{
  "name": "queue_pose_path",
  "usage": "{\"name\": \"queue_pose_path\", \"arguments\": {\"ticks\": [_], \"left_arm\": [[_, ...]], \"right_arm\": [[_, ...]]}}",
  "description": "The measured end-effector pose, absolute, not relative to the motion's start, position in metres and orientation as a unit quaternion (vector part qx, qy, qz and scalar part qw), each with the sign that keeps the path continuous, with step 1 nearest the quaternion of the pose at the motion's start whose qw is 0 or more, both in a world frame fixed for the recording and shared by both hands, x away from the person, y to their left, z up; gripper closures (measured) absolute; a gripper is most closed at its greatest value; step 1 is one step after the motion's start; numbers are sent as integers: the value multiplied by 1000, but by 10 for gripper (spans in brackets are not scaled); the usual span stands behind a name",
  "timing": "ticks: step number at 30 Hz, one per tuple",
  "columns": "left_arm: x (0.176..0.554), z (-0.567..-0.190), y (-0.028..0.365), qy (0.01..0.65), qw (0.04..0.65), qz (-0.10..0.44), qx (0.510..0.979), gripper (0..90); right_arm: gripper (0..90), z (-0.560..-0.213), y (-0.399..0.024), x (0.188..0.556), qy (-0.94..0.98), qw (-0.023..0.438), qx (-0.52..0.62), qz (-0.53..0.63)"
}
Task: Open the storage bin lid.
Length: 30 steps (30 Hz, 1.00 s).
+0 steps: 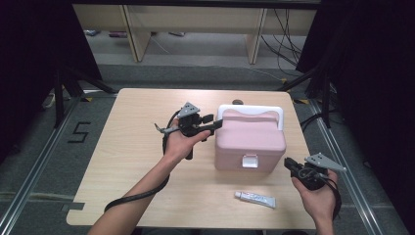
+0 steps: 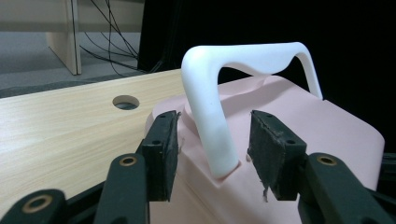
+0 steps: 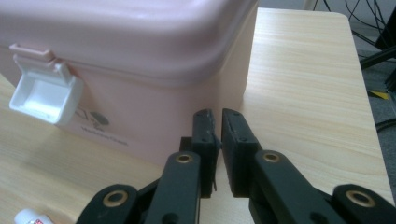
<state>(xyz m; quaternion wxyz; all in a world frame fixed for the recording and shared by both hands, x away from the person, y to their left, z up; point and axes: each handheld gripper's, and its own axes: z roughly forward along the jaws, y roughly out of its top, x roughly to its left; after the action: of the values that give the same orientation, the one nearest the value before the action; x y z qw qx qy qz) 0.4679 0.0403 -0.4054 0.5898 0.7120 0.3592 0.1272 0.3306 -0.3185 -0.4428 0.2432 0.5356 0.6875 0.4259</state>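
left gripper [image 2: 212,154] straddling the white handle [image 2: 210,126] of the pink box [image 1: 250,139], jaws apart and not pressing it.
right gripper [image 3: 218,140] nearly clenched on nothing, just beside the box's front corner, white latch [image 3: 42,93] hanging open; a small white tube [image 1: 254,198] lies near it on the pale wooden table [image 1: 137,147], which has a round hole [image 2: 125,101]; beyond, grey floor, cables, dark curtains.

The pink box [image 1: 250,142] is looking like smooth matt plastic, its white handle [image 2: 219,84] glossier; the table [image 1: 142,161] is showing pale wood grain.
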Motion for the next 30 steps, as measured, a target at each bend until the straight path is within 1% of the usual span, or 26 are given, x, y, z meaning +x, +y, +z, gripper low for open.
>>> {"name": "queue_pose_path", "arguments": {"ticks": [1,2,4,5,6,7,8,9,11,12,14,17,19,20,21,22,25,27,29,30], "left_arm": [[471,-406,39,360,587,126,714,521],[470,-406,34,384,588,109,703,525],[475,-407,30,390,586,101,703,529],[477,-407,29,393,587,97,700,528],[478,-407,27,395,587,97,700,529],[479,-408,25,392,587,97,702,537],[479,-407,24,394,584,95,704,574],[479,-407,23,396,583,94,703,601],[479,-406,22,402,584,87,700,683],[479,-405,22,409,581,83,698,693],[480,-405,23,420,586,66,690,706],[482,-404,25,436,588,43,680,723],[483,-403,26,444,589,28,675,734],[483,-402,26,447,588,22,673,737],[483,-402,26,448,589,20,673,739],[484,-401,26,450,588,16,672,740],[484,-400,27,455,586,6,671,742],[485,-399,27,458,585,3,669,743],[485,-398,28,463,584,-4,667,744],[485,-397,28,464,583,-5,667,744]], "right_arm": [[846,-442,-319,331,687,241,534,430],[846,-443,-321,333,695,249,520,429],[844,-442,-319,332,692,243,524,433],[842,-441,-321,332,698,255,513,429],[840,-440,-321,332,698,257,513,428],[838,-439,-318,331,690,246,521,438],[839,-438,-320,331,698,261,506,435],[841,-436,-320,330,699,261,507,431],[859,-435,-319,329,698,262,506,433],[878,-434,-316,328,691,246,519,439],[900,-434,-316,328,688,240,521,444],[900,-432,-317,328,696,252,511,436],[900,-431,-316,328,697,252,508,438],[900,-430,-314,326,691,239,523,439],[900,-430,-316,329,700,252,503,440],[900,-431,-315,329,697,246,505,445],[900,-430,-314,330,701,252,503,439],[900,-431,-310,330,697,241,508,445],[900,-431,-310,331,703,246,501,440],[900,-430,-308,330,697,235,512,443]]}}
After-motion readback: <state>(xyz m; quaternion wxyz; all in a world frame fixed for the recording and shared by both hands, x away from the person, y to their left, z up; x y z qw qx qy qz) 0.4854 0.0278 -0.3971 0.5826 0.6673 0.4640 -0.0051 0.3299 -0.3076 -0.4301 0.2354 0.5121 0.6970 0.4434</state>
